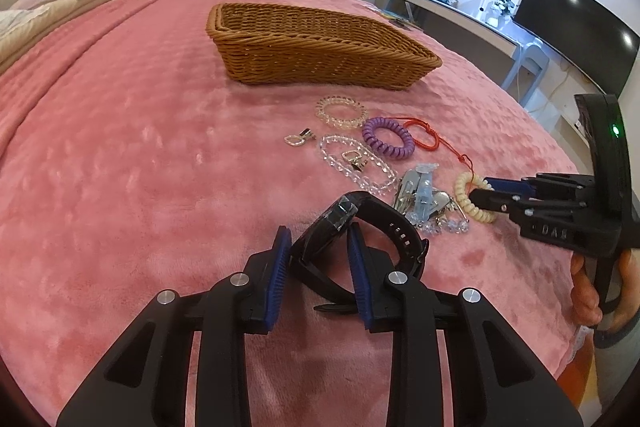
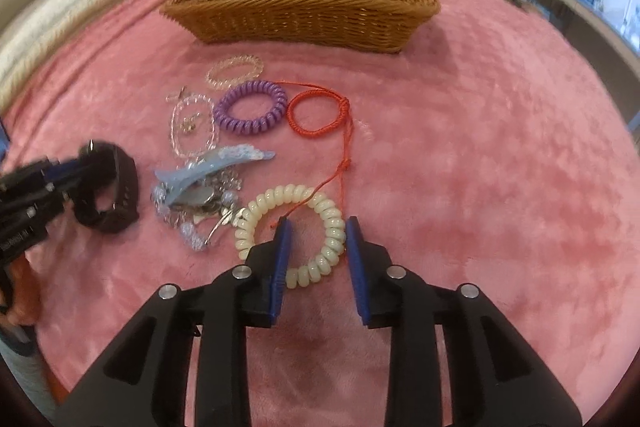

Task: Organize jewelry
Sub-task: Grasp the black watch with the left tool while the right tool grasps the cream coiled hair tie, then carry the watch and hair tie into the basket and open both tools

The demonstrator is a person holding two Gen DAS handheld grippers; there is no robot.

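where it lies between open claw [image 2: 316, 239] pads, glossy cream coil bracelet [image 2: 294, 233]

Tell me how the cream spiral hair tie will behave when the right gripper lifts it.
The cream spiral hair tie looks like coiled plastic, so it will probably stretch and sag rather than hold its ring shape. It seems light for its size. The red cord bracelet trails a strand across it, so that cord may drag along. The right gripper straddles one side, jaws open.
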